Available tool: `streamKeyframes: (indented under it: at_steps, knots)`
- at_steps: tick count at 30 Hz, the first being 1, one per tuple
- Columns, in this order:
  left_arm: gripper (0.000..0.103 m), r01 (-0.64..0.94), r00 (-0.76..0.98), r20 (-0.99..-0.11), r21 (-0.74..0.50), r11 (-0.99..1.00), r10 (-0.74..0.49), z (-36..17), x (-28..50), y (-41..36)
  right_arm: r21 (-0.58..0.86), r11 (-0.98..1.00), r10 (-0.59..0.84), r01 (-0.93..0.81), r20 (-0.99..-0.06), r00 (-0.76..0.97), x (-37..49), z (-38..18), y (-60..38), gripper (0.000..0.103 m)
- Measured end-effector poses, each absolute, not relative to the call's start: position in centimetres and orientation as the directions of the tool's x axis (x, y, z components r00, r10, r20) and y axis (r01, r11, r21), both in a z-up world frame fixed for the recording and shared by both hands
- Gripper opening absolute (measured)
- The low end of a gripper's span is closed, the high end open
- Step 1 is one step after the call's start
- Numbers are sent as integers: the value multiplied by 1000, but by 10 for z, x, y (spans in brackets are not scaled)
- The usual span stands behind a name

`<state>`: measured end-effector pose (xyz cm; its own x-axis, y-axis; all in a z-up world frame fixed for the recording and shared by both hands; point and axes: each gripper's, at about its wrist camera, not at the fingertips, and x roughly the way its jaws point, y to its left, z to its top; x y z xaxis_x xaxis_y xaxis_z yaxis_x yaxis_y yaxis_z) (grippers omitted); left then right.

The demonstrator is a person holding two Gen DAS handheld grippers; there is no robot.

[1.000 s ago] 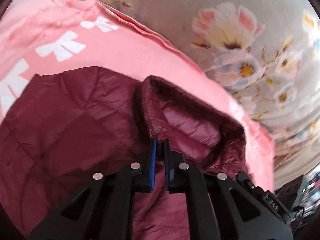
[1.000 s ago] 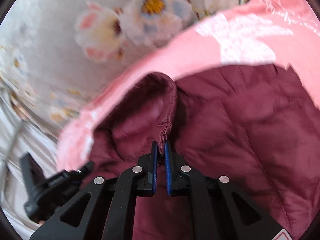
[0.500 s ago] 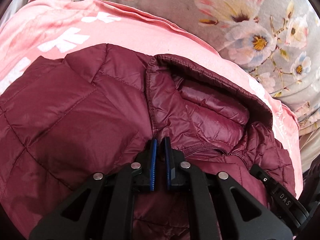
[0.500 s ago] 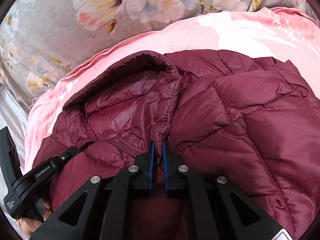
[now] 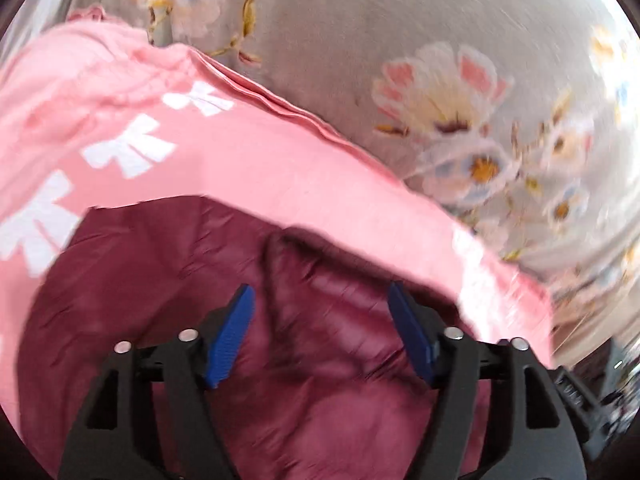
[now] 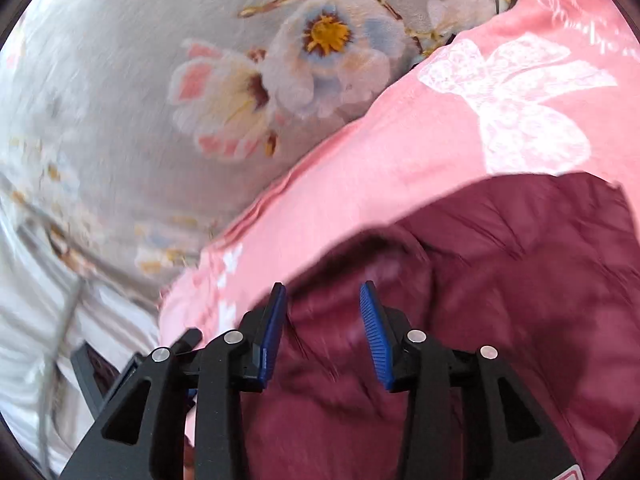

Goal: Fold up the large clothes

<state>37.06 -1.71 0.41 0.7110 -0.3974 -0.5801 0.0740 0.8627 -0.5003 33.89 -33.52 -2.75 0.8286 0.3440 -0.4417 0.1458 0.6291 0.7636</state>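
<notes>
Left wrist view: my left claw stands apart and is opening, its blue ribbed pads clear of the maroon quilted jacket lying below them. The jacket rests on a pink cloth printed with white bows, over a grey floral bedsheet. Its shell looks slick and puffy, with a raised collar ridge between the pads. Right wrist view: my right claw is also parting, gripping nothing; the jacket sits beneath it on the pink cloth. I judge 1 fold just laid and released. Further folds and smoothing appear to remain, though motion blur hides the garment's full outline.
</notes>
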Motion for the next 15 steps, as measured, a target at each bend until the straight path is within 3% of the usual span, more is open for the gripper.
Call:
streamKeyframes:
  at_steps: [9,10,11,12,14,15]
  knots:
    - [68,-89,655,-632,-609,788,-414,-32,440,-32,934,250,403,256,-341,849,390,-87,-363,42]
    - [68,-92,651,-633,-614,784,-419,-36,445,-34,936,232,402,263,-339,851,393,-91,-364,41]
    - [67,-99,647,-639,-612,785,-416,-39,449,-35,938,230,404,260,-335,851,394,-92,-363,30]
    - [61,-102,645,-642,-610,785,-415,-41,451,-35,937,244,405,250,-332,852,395,-90,-363,8]
    - [28,-97,635,-658,-587,804,-403,-45,455,-37,912,355,393,206,-345,852,387,-73,-358,5]
    - [3,-74,623,-667,-571,817,-409,-45,454,-37,899,399,387,181,-344,856,381,-66,-357,5]
